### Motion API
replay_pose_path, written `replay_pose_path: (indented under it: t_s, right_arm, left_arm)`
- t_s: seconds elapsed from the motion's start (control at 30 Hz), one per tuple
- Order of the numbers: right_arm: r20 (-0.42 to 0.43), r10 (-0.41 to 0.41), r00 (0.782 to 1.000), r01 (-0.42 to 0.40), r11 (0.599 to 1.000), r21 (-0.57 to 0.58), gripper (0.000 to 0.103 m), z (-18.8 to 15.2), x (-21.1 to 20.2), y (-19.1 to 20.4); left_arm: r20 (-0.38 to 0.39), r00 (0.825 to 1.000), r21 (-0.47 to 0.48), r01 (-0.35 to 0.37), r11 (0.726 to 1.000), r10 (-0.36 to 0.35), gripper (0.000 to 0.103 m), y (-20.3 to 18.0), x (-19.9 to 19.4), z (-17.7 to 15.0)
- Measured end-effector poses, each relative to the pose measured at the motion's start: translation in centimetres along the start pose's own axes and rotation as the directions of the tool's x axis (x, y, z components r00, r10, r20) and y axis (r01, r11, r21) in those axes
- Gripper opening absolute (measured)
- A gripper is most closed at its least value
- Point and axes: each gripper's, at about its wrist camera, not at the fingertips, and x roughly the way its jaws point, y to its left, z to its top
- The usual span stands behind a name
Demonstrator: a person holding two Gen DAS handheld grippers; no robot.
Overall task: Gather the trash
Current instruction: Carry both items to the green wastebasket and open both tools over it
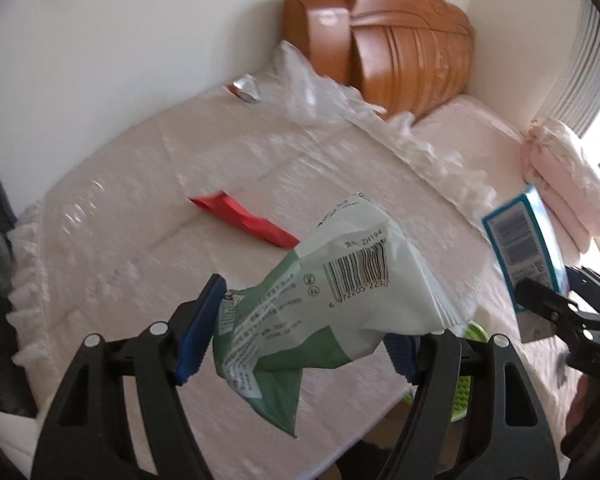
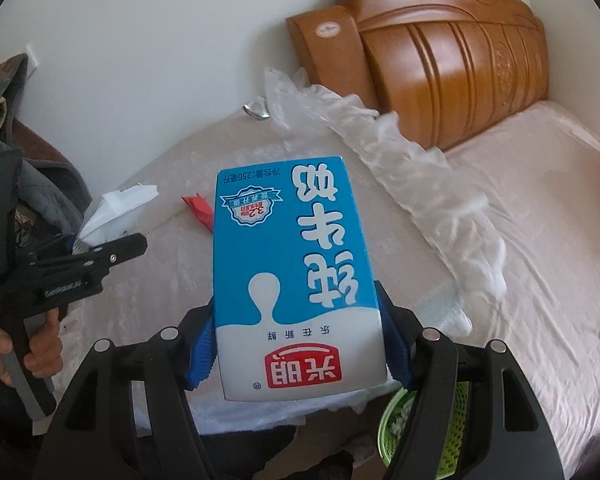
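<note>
My left gripper (image 1: 300,340) is shut on a crumpled green-and-white snack wrapper (image 1: 340,292) with a barcode, held above the white-clothed table (image 1: 140,240). My right gripper (image 2: 300,356) is shut on a blue-and-white milk carton (image 2: 292,264), its blue pads (image 2: 202,356) pressing both sides. The carton (image 1: 516,240) also shows at the right edge of the left wrist view. A red wrapper (image 1: 244,220) (image 2: 200,208) lies on the table. A bit of silver foil (image 1: 246,88) (image 2: 256,110) and a clear plastic bag (image 1: 312,92) (image 2: 300,92) lie at the far edge.
A green mesh basket (image 2: 456,432) (image 1: 468,360) sits low beside the table's near corner. A bed with a pink sheet (image 2: 540,220) and a wooden headboard (image 2: 440,72) is to the right. Clothes (image 2: 20,160) pile up at the left. A hand (image 2: 40,344) grips the left gripper's handle.
</note>
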Motion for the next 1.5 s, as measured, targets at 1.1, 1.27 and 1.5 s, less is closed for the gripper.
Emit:
replay_pose_path:
  t_s: [1.1,1.27,1.5]
  right_arm:
    - [-0.089,-0.377,0.922,0.375,0.809,0.453,0.068,-16.1,-12.8,-21.7]
    - [-0.098,-0.372,0.923,0.373,0.808,0.457,0.068,-16.9,-13.0,-22.9]
    - [-0.095,-0.364,0.926,0.366,0.81,0.458,0.068,-17.0,-12.9,-23.6]
  left_arm:
    - [-0.423,0.868,0.51,0.465,0.724,-0.26,0.07,-34.0,11.6,-12.4]
    - [-0.463,0.859,0.516,0.463,0.721,-0.219,0.071,-35.5,13.7,-14.6]
    - [-0.515,0.835,0.487,0.472,0.735,-0.194,0.084,-35.7,15.3,-15.8]
